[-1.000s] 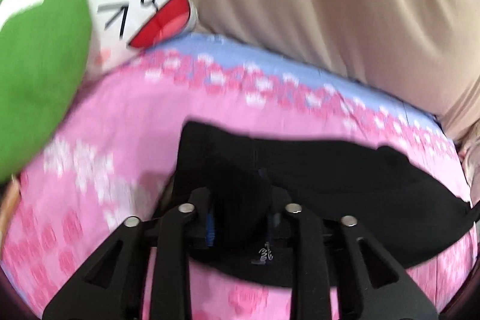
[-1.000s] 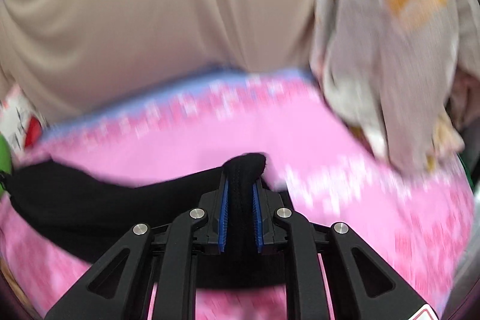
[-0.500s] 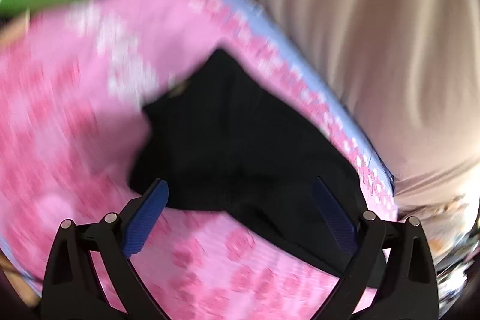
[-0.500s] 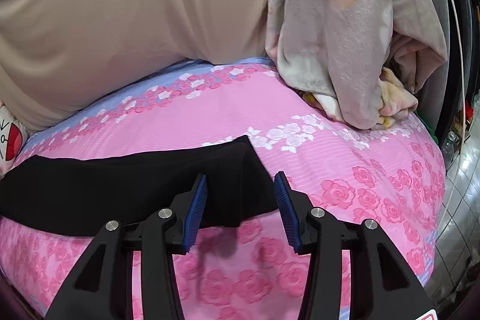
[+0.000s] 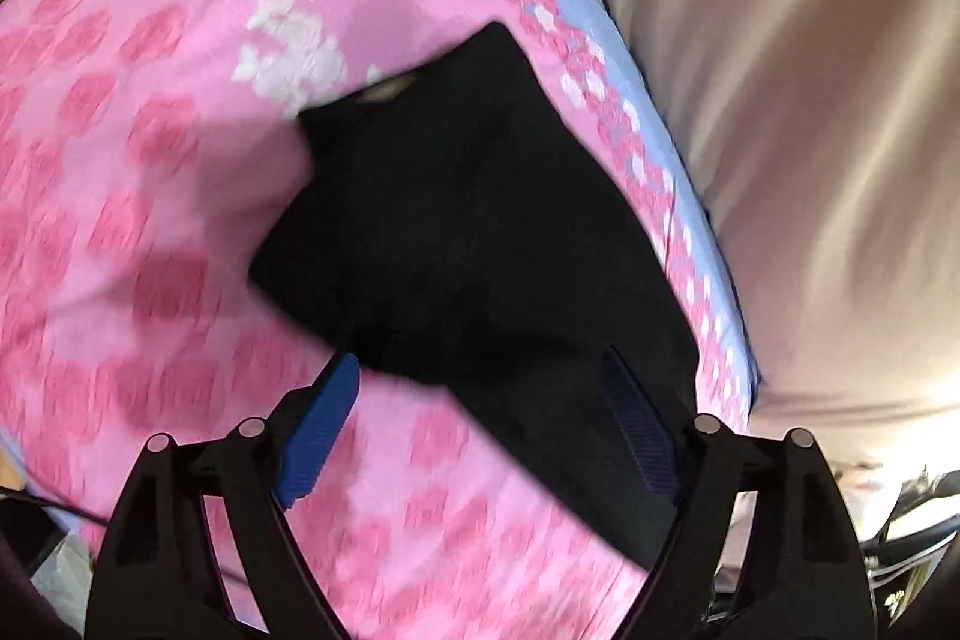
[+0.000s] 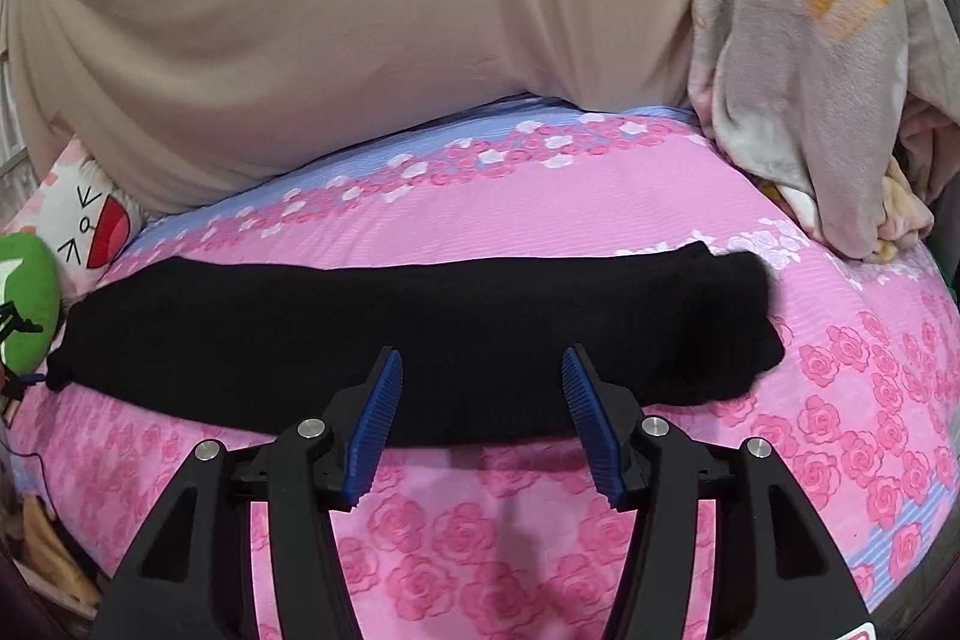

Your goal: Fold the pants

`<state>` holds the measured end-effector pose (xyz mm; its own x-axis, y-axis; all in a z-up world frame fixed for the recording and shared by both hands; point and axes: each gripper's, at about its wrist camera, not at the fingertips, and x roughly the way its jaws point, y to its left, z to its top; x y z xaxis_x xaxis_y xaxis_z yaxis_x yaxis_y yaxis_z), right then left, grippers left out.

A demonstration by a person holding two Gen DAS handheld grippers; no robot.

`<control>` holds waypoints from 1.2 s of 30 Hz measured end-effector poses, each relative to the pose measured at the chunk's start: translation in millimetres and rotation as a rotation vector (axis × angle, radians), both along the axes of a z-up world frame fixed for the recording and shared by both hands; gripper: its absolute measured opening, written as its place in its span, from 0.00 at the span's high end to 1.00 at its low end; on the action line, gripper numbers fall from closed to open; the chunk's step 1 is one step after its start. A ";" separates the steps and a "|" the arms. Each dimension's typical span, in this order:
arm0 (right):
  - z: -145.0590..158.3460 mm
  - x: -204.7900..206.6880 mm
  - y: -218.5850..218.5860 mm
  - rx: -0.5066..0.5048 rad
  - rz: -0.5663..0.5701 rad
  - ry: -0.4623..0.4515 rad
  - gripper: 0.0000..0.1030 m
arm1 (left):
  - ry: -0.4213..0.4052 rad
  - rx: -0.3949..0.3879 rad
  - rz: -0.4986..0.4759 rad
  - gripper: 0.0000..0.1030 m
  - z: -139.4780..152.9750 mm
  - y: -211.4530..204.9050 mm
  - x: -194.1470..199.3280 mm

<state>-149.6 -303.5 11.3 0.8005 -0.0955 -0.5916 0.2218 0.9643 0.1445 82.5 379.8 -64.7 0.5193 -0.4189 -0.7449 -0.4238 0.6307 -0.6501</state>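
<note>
1. The black pants lie flat on the pink flowered bedsheet, folded into a long band that runs from left to right in the right wrist view.
2. The left gripper has its jaws wide apart; they were closing a little just now. The cloth lies below and between the blue pads, but the pads do not press on it.
3. The right gripper has been opening its jaws. They stand apart over the near edge of the pants and hold nothing.
4. Behind the pants a beige cover rises along the far edge of the bed.
5. A flowered blanket is heaped at the right.
6. A white cartoon pillow and a green cushion lie at the left end of the pants.
</note>
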 end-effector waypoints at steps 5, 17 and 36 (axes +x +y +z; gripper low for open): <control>-3.3 19.4 23.2 0.036 0.067 0.018 0.46 | 0.035 -0.204 -0.064 0.21 -25.8 -16.2 11.2; -1.0 25.5 57.4 0.066 0.097 -0.001 0.44 | -0.318 0.235 -0.214 0.96 55.5 -29.2 53.5; -51.5 0.6 -93.4 0.189 -0.332 0.200 0.46 | -0.169 0.192 -0.061 0.90 -32.3 -17.7 23.3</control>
<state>-149.1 -397.0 -40.3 0.6122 -0.2034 -0.7641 0.5573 0.7965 0.2345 105.7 362.1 -97.0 0.6209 -0.3127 -0.7188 -0.2769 0.7704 -0.5743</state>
